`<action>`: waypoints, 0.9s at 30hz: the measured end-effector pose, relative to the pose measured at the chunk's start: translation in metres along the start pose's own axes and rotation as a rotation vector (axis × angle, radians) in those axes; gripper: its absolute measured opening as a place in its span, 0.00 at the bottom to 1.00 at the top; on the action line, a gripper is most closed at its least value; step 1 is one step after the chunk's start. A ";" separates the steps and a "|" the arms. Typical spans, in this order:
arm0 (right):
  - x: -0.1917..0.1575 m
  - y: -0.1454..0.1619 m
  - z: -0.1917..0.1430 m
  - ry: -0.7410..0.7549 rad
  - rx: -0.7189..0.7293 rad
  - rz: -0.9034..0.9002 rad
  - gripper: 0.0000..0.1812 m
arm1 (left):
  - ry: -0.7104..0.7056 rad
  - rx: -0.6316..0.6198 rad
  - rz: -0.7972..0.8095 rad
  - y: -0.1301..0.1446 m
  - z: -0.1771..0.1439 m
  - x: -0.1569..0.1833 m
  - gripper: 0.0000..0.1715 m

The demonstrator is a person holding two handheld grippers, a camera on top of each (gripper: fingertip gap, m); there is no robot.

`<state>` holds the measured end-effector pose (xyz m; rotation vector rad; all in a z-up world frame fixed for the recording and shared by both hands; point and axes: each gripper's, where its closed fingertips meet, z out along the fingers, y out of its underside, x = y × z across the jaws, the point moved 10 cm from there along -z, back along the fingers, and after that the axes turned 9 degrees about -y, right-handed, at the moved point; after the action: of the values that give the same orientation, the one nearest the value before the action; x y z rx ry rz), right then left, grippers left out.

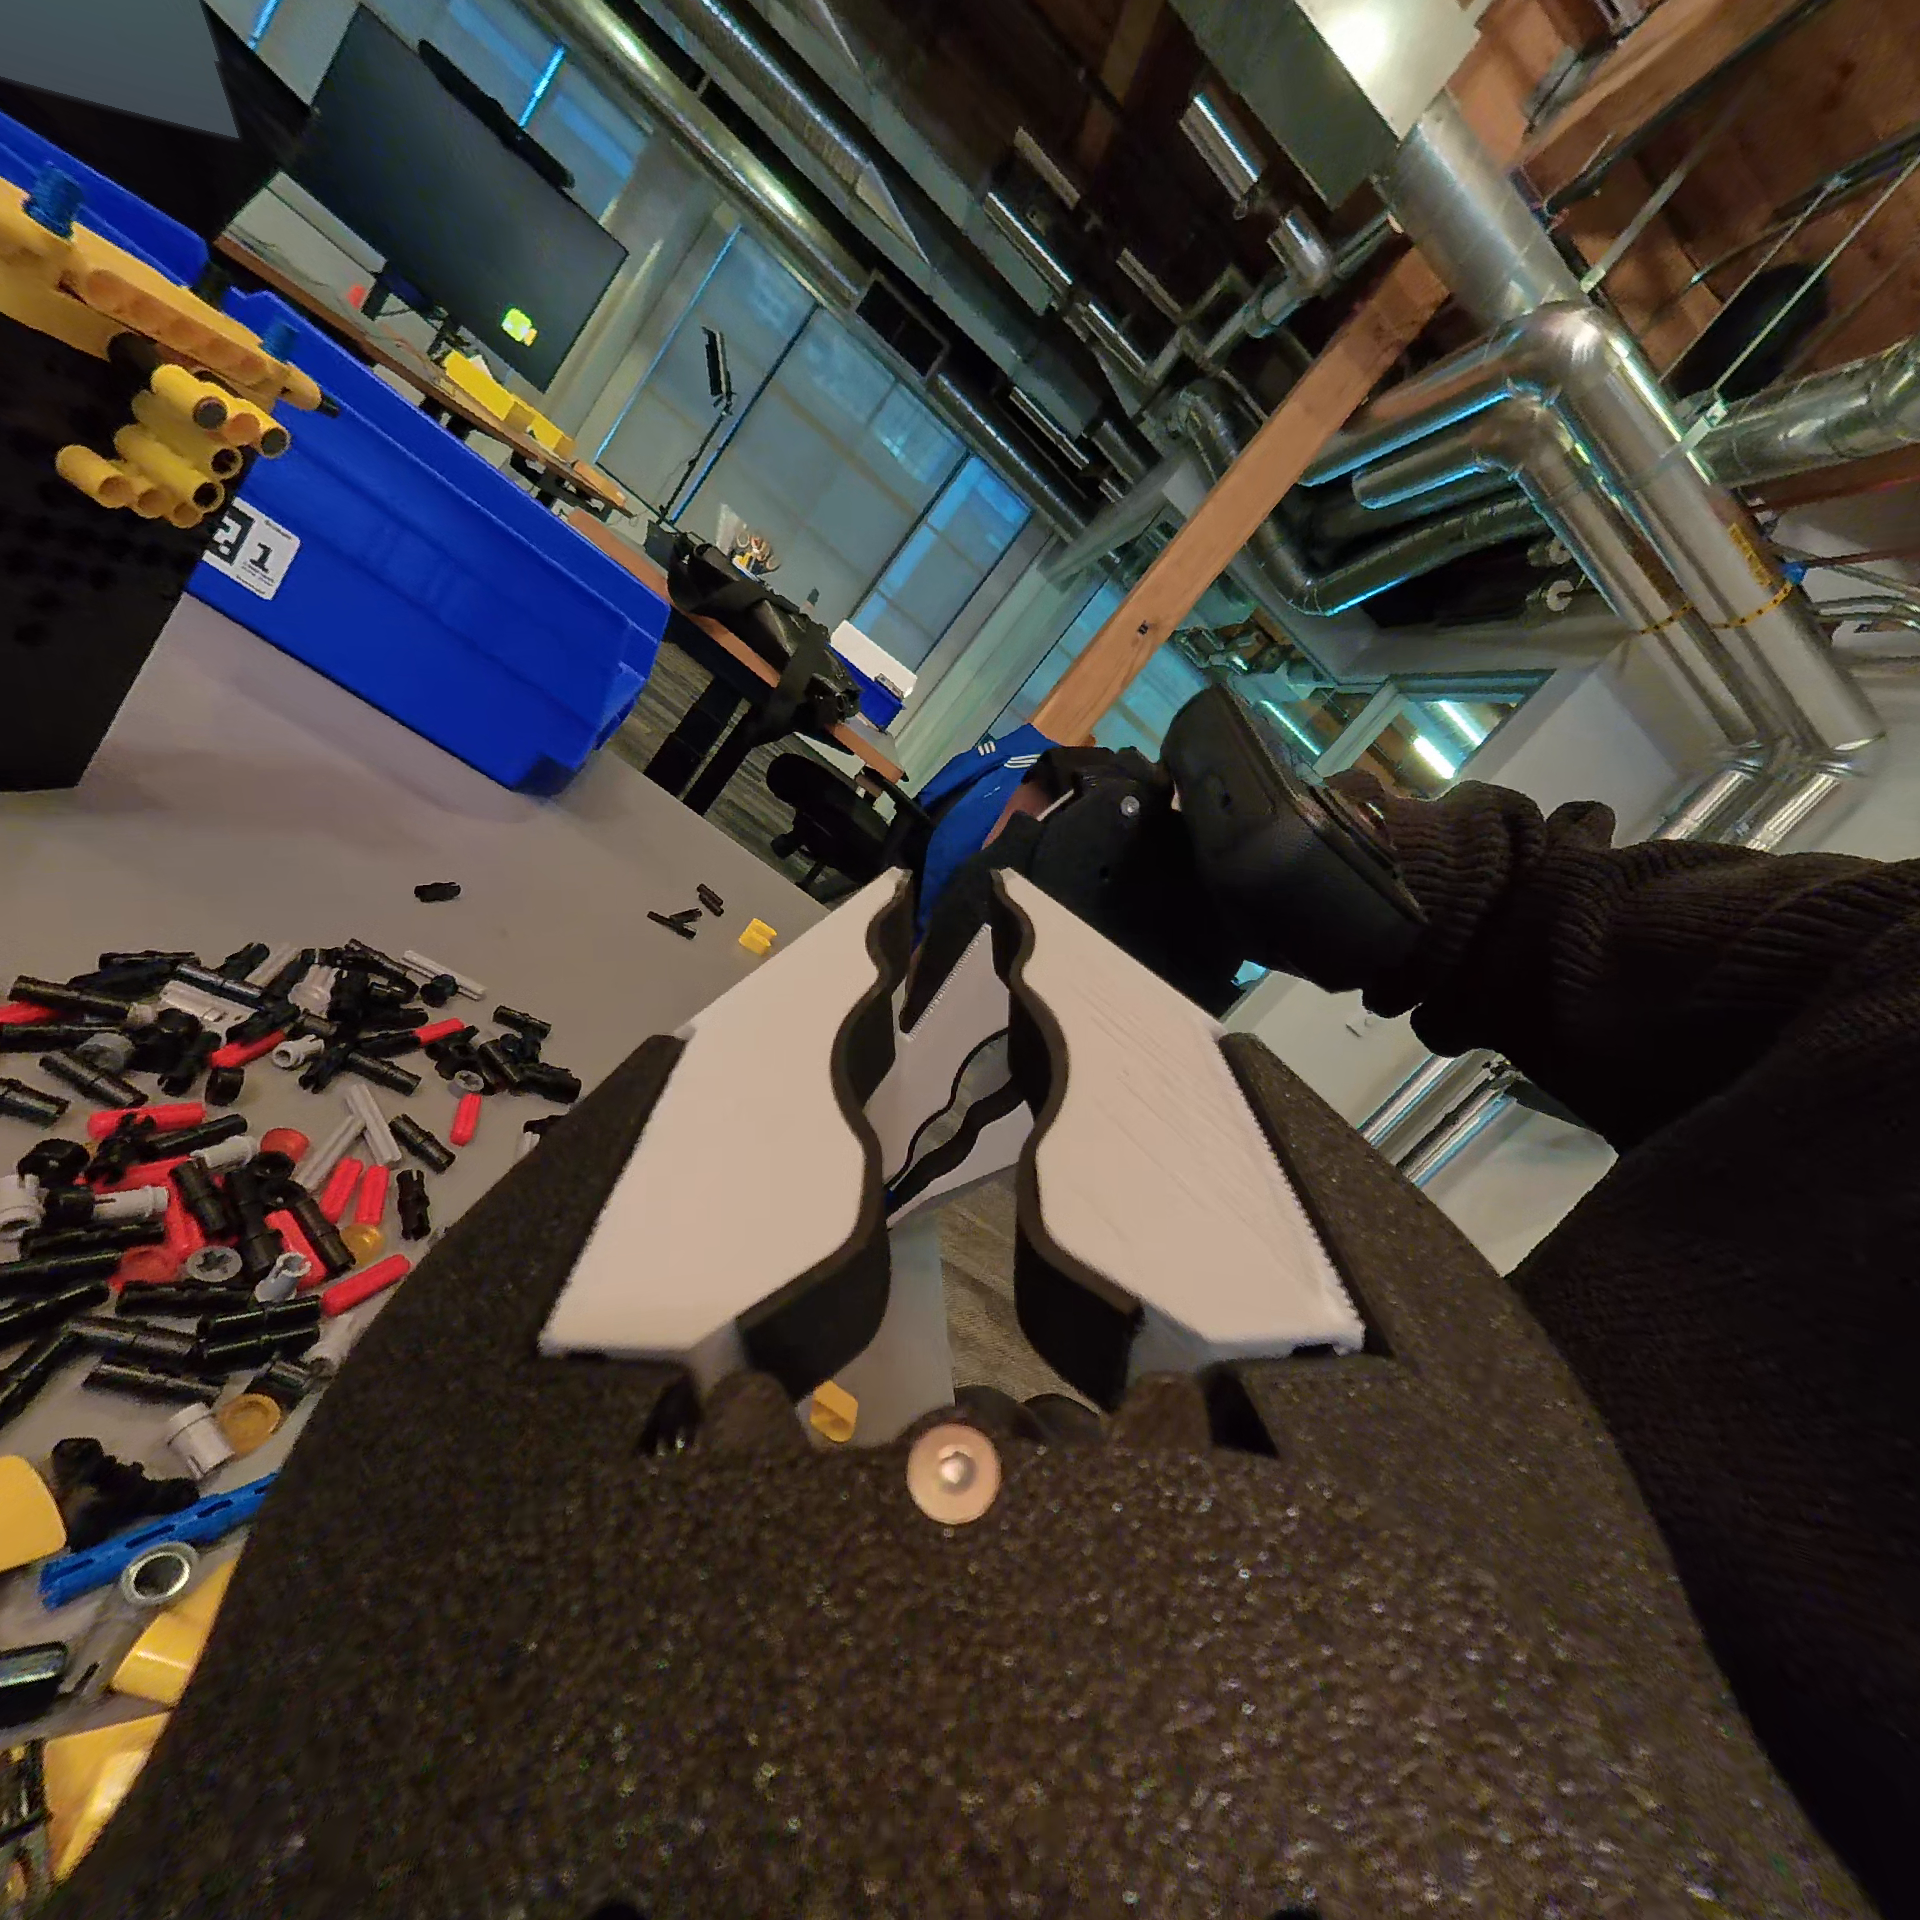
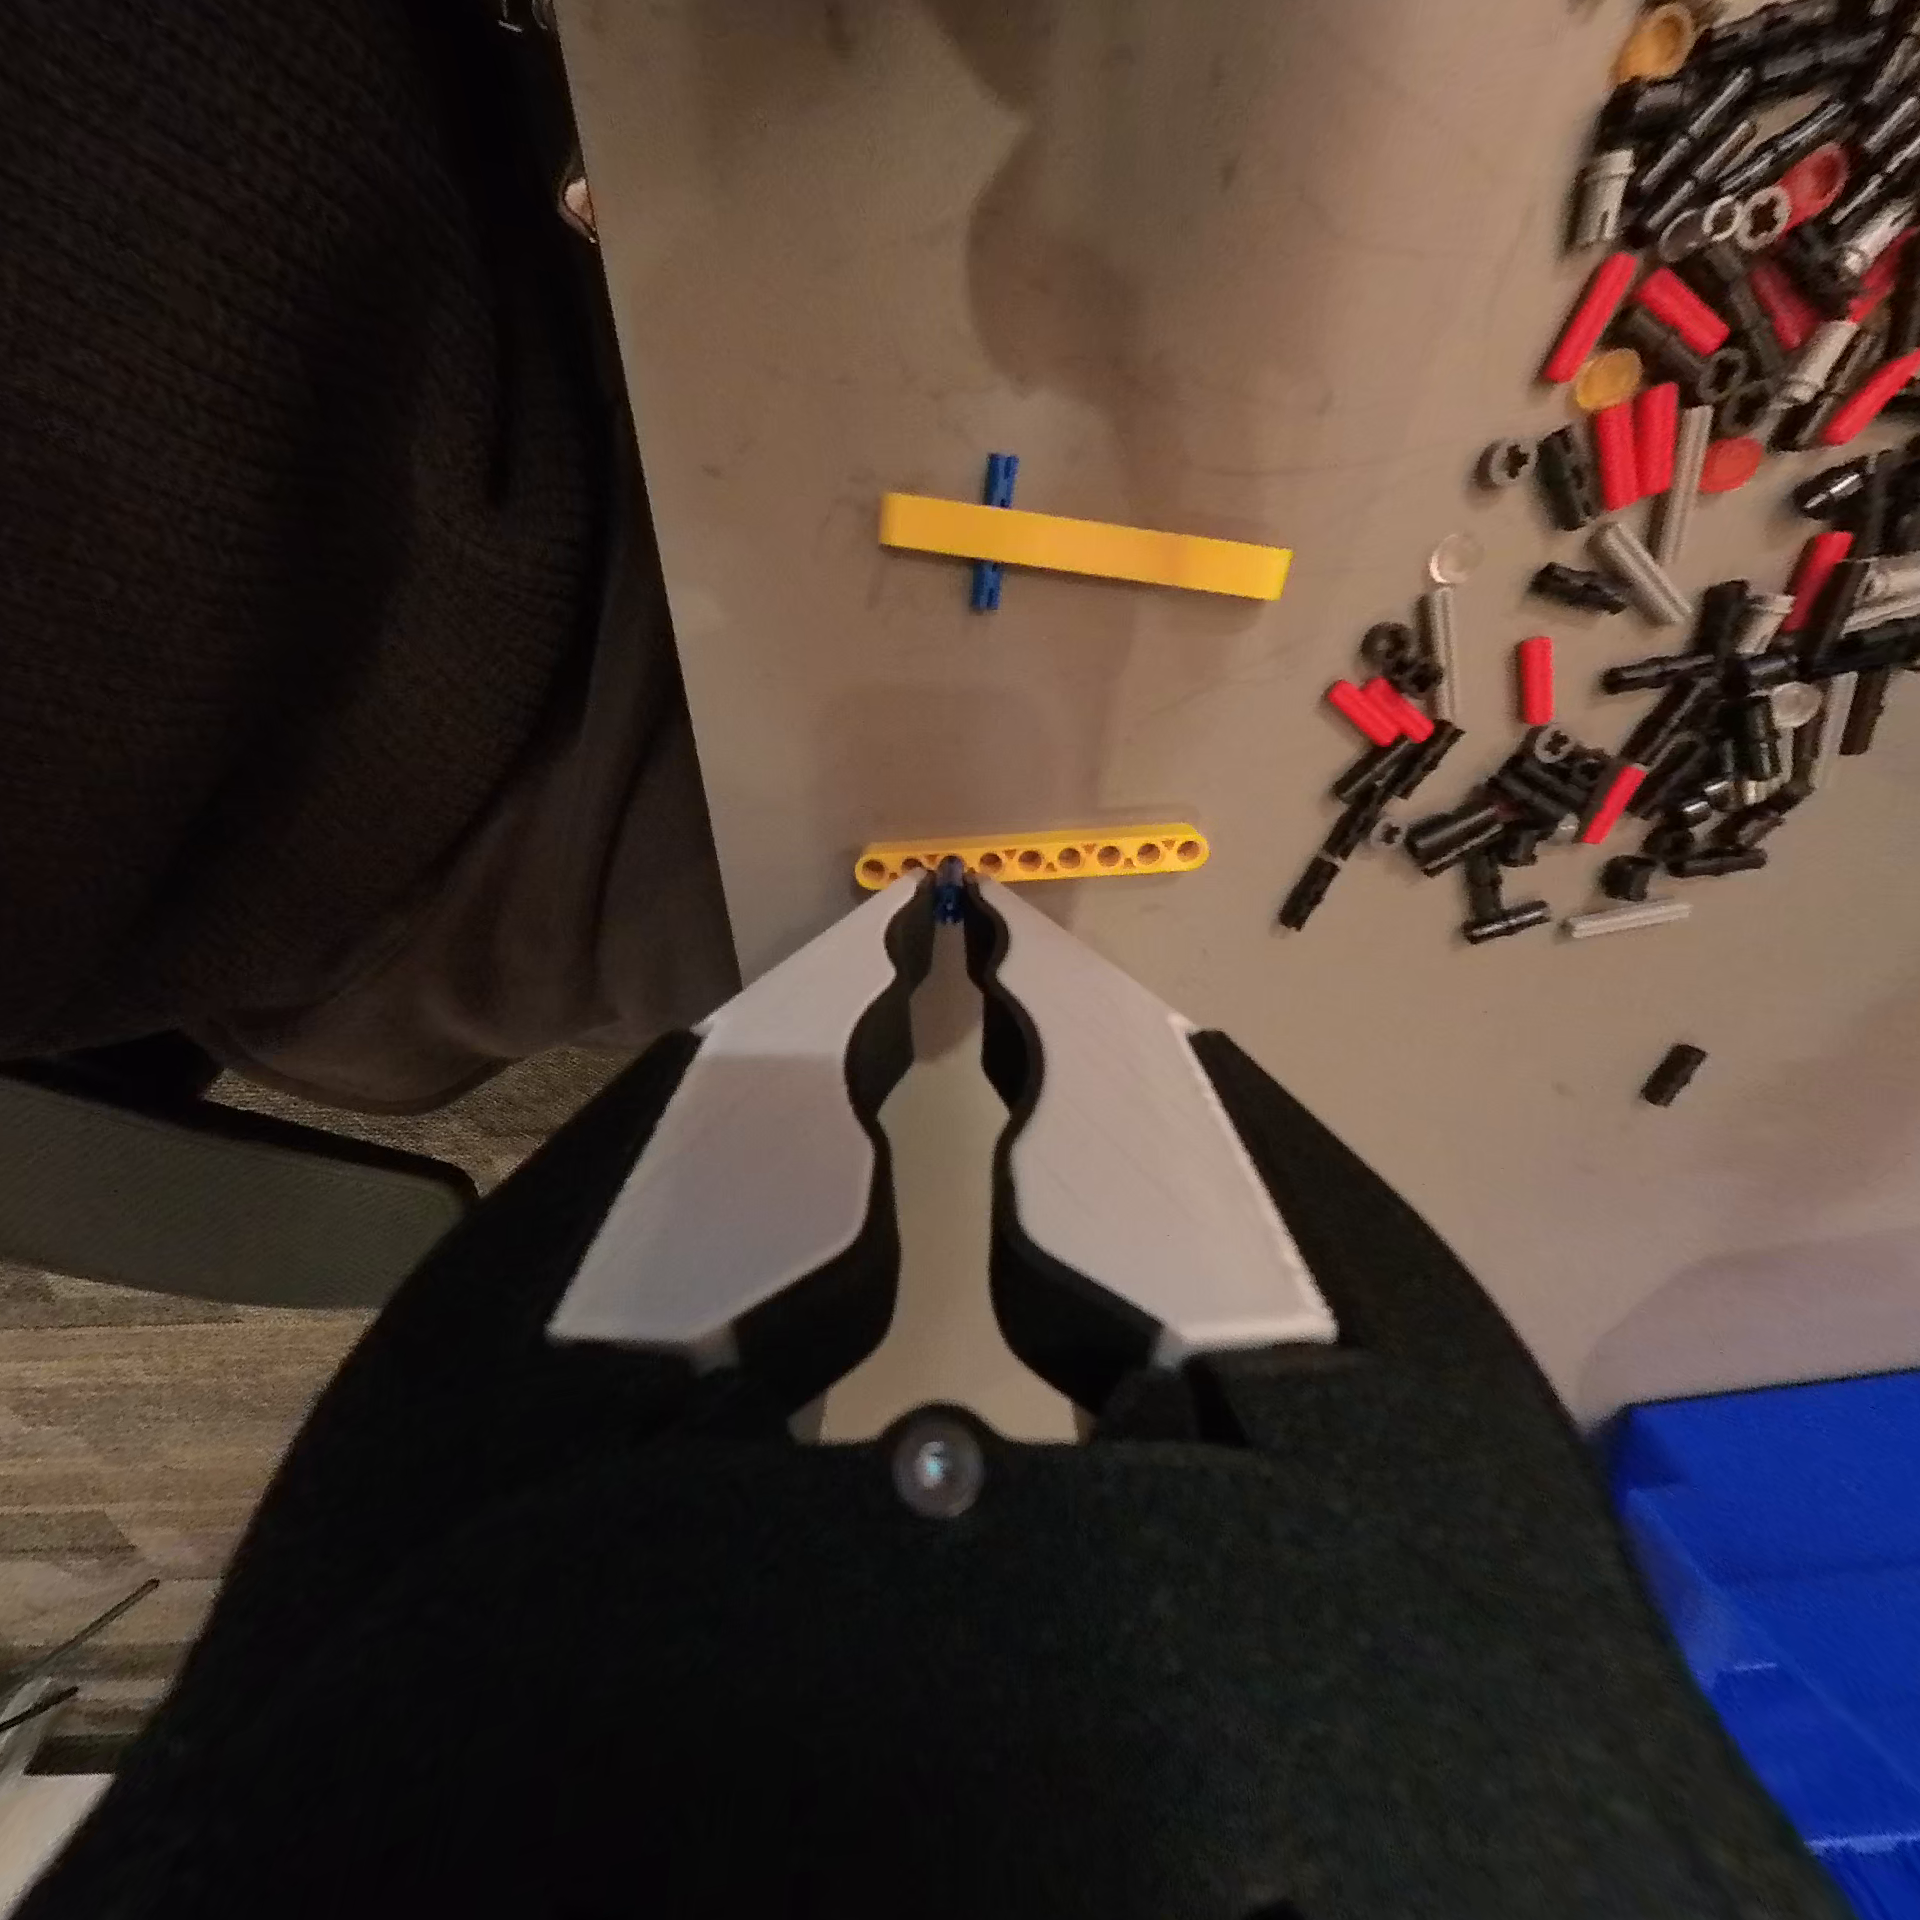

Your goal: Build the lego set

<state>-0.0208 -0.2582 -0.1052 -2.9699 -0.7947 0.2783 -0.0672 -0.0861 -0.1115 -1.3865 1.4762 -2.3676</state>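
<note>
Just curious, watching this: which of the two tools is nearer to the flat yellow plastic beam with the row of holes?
Right. The right tool holds a small blue pin at the flat yellow plastic beam with holes; the left tool points up, off the table.

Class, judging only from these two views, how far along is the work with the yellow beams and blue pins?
Done: the far yellow beam already carries a blue pin. In hand: the right gripper holds a second blue pin at the near beam. Left: loose parts lie unused; the left gripper is empty.
</note>
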 end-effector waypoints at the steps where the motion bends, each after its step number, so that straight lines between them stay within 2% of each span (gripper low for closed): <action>1: 0.000 0.000 0.000 0.002 -0.001 -0.001 0.03 | 0.001 -0.001 -0.002 0.000 0.000 0.000 0.08; 16: 0.005 0.007 0.000 -0.041 0.081 0.161 0.03 | 0.003 0.004 -0.018 0.000 -0.001 -0.001 0.08; 27: -0.002 0.002 0.001 0.033 0.018 0.056 0.02 | 0.004 0.006 -0.025 -0.001 -0.001 -0.002 0.08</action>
<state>-0.0222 -0.2607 -0.1062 -2.9751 -0.7029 0.2376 -0.0665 -0.0844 -0.1123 -1.4079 1.4598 -2.3882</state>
